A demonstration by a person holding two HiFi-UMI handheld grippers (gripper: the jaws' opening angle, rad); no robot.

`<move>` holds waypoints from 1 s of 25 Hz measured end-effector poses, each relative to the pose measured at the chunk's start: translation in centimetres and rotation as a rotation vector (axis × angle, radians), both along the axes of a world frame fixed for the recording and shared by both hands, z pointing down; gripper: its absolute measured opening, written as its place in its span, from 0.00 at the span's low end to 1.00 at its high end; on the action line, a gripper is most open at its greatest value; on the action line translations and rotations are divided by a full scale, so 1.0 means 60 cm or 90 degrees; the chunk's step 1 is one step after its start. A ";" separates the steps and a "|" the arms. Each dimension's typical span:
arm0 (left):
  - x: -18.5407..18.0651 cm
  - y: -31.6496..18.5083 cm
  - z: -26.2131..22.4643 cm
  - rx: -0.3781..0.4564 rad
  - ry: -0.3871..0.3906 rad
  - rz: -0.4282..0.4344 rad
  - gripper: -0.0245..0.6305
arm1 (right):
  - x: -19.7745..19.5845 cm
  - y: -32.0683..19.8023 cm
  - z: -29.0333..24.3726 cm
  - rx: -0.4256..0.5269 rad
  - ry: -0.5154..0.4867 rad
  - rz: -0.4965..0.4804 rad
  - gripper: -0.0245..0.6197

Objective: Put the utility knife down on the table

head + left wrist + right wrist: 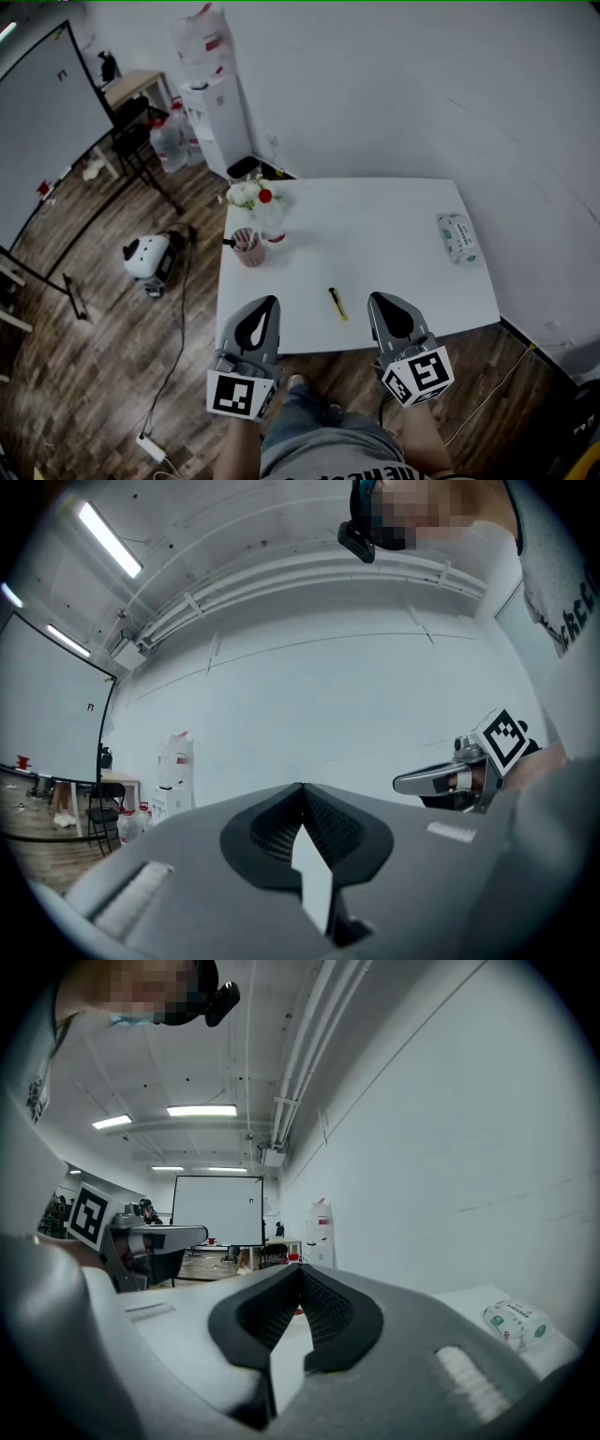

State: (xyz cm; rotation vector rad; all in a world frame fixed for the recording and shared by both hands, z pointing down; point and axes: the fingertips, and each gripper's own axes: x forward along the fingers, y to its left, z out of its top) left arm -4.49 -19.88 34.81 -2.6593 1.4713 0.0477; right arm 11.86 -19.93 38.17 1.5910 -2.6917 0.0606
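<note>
The left gripper has its two jaws pressed together at the tips, with nothing between them. The right gripper is the same, jaws together and empty. In the head view both sit at the lower middle of the frame. The left gripper and right gripper hang over the near edge of a white table, pointing away from the person.

The utility knife lies flat on the table between the two grippers, apart from both, near the table's front edge at the lower centre of the head view. It is a slim yellow and black stick, set at a slight slant. Judged from how it lies, the put-down looks already done.

The knife is probably light and stiff, with a smooth plastic or metal body that could slide on the bare tabletop. If it has to be lifted again, the safest hold would be across the middle of the handle. It is too small here to tell whether the blade is out, so the ends are best avoided.

Further out, a cup of upright items and a vase of flowers stand at the left edge of the table, well apart from the knife. A pack of tissues lies at the right edge of the table and also shows at the lower right of the right gripper view. Nothing lies between either gripper and the knife. A water dispenser stands against the wall at the upper left.
</note>
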 end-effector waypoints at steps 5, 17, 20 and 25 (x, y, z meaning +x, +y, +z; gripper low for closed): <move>0.006 0.008 -0.002 0.006 0.003 0.000 0.05 | 0.006 0.013 -0.024 0.026 0.004 0.002 0.04; 0.018 0.023 -0.005 0.010 0.001 -0.003 0.05 | 0.016 0.028 -0.043 0.046 -0.006 0.000 0.04; 0.021 0.023 -0.007 0.011 0.001 -0.005 0.05 | 0.018 0.028 -0.045 0.049 -0.007 0.000 0.04; 0.020 0.023 -0.009 0.011 0.002 -0.006 0.05 | 0.015 0.029 -0.047 0.052 -0.008 -0.002 0.04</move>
